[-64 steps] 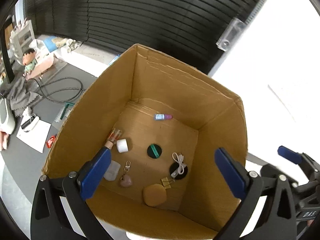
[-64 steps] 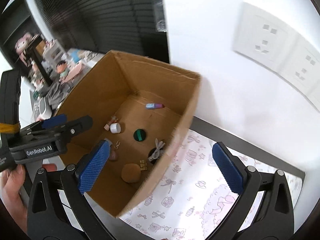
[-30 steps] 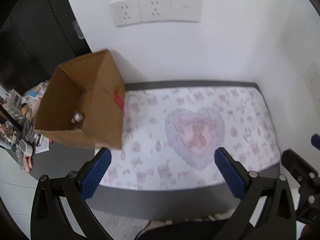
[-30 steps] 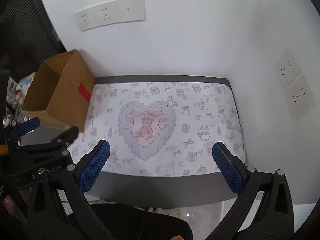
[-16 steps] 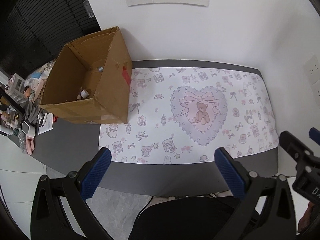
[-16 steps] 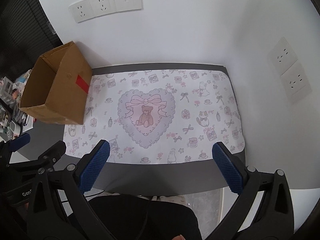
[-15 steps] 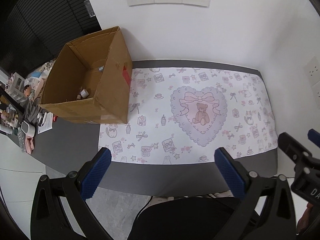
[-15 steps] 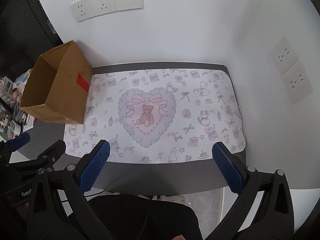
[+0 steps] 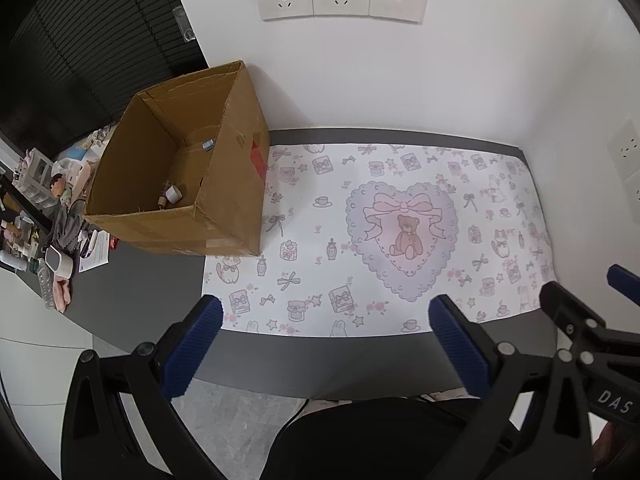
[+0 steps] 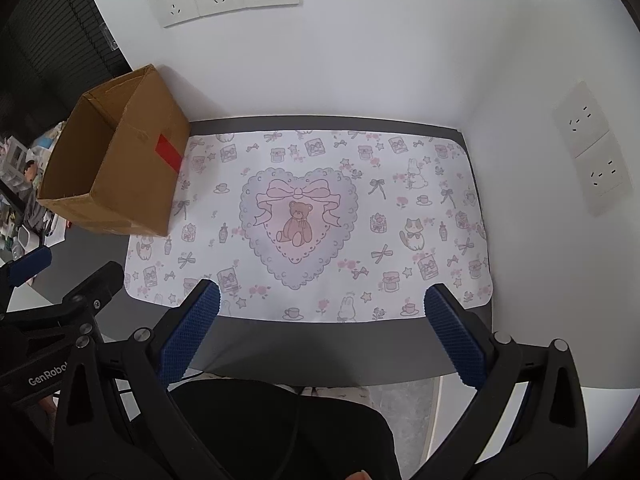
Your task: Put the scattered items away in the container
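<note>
Both my grippers hang spread and empty near my lap, short of the worktop [image 9: 360,356] edge: left gripper [image 9: 326,344], right gripper [image 10: 322,334]. Ahead the printed mat [image 10: 360,208] lies bare, nothing loose on it. The cardboard box [image 9: 224,200] stands far left, nearer my left gripper, open upward, with a small white cap [image 9: 173,194] and other bits inside; tidying looks finished

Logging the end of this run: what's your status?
Left gripper open, empty. Right gripper open, empty. Small items sit inside cardboard box; patterned mat bare. Nothing obstructing.
</note>
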`<state>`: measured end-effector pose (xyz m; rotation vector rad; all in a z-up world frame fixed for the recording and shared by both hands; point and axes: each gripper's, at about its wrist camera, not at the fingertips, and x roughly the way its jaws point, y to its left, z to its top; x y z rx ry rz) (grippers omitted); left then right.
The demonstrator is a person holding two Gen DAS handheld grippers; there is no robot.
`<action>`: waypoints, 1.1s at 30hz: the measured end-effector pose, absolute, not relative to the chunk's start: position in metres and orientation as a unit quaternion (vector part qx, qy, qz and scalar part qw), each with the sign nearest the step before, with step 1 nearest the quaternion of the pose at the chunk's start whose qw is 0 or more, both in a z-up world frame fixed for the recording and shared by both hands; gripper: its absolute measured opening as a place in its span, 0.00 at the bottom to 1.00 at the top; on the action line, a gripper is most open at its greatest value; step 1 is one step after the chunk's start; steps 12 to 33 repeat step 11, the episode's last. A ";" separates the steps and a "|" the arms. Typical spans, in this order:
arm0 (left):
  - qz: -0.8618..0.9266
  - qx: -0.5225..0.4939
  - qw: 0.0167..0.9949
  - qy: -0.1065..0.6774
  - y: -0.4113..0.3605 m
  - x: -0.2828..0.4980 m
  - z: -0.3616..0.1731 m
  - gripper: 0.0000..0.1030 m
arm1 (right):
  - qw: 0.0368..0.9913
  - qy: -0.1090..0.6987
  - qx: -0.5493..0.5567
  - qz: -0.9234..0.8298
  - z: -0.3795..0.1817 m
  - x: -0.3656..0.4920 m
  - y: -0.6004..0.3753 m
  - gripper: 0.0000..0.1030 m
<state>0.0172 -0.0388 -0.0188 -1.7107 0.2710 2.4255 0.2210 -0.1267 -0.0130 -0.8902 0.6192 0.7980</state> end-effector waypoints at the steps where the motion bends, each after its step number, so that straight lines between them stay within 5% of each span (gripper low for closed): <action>1: 0.811 -0.572 0.082 0.088 -0.039 0.016 -0.019 1.00 | 0.783 0.286 -0.411 0.369 -0.013 0.221 -0.127 1.00; 33: 0.813 -0.570 0.082 0.092 -0.037 0.012 -0.018 1.00 | 0.787 0.286 -0.409 0.363 -0.011 0.225 -0.121 1.00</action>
